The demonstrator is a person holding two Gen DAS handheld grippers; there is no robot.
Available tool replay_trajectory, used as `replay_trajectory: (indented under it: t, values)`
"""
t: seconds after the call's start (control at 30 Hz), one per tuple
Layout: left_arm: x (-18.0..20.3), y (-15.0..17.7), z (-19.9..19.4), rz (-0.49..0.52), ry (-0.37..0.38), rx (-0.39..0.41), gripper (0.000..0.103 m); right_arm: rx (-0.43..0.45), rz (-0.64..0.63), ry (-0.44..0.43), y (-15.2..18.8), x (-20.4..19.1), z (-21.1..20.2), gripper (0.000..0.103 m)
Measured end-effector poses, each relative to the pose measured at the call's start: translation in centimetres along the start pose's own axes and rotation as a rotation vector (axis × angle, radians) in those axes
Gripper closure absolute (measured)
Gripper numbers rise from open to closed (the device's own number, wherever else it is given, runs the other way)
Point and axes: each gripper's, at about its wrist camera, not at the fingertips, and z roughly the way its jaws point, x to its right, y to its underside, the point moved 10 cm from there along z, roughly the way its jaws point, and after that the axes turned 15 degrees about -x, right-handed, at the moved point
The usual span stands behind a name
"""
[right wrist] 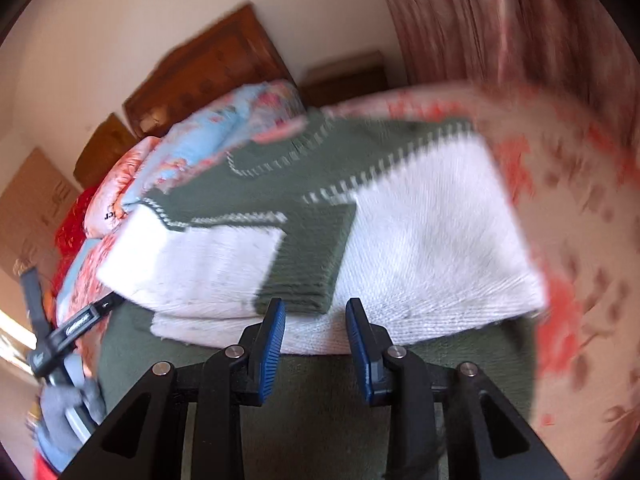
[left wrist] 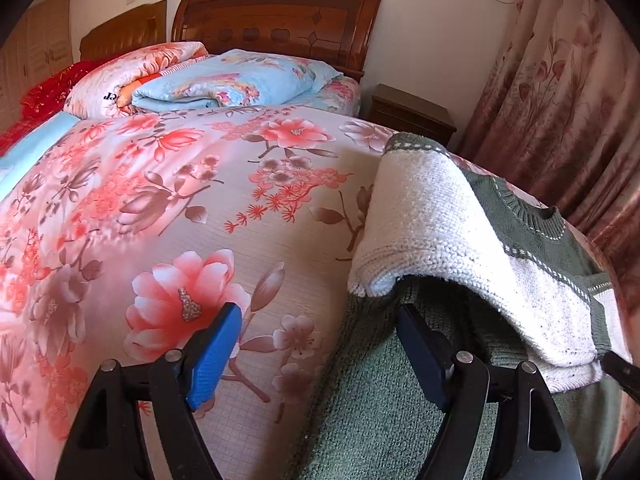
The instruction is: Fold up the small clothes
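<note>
**Folding a knit sweater on a floral bed**

Lying on the flowered bedspread (left wrist: 168, 200), toward its right side, the green-and-white knit sweater (right wrist: 420, 232) has both white sleeves folded in across its green body, a green cuff at the middle. The left gripper (left wrist: 320, 340) has its fingers wide apart with nothing between them: the left blue pad (left wrist: 212, 360) is over the bedspread, the right finger over the sweater's green hem, just under a raised white sleeve fold. The right gripper (right wrist: 316, 332) sits at the near edge of the folded sleeves, its fingers partly apart with nothing gripped; this view is motion-blurred. Far off, folded quilts (left wrist: 224, 80) lie against a wooden headboard (left wrist: 276, 20); dark letters on the pink one read roughly "cr". A gloved hand (right wrist: 68, 412) holds the left gripper's handle, whose white logo is unreadable. Floral curtains (left wrist: 560, 100) hang on the right.
</note>
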Motion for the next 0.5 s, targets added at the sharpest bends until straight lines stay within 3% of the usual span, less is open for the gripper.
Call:
replay_trajectory:
  t: [0.13,0.23,0.3,0.33,0.5]
  values:
    - [0.2,0.0,0.2,0.017,-0.028,-0.009,0.0,0.003,0.047,-0.106,-0.6,-0.2,0.5,0.07]
    - [0.3,0.0,0.8,0.026,-0.051,-0.032,0.0,0.003,0.042,-0.117,-1.0,-0.4,0.9,0.07]
    - [0.3,0.0,0.9,0.032,-0.063,-0.036,0.0,0.011,0.018,-0.1,-1.4,-0.9,1.1,0.075]
    - [0.2,0.0,1.0,0.03,-0.066,-0.037,0.0,0.018,0.014,-0.084,-1.5,-0.8,1.0,0.09]
    - [-0.2,-0.1,0.9,0.008,-0.055,-0.034,0.0,0.15,0.005,-0.105,-1.6,-1.5,-2.8,0.093]
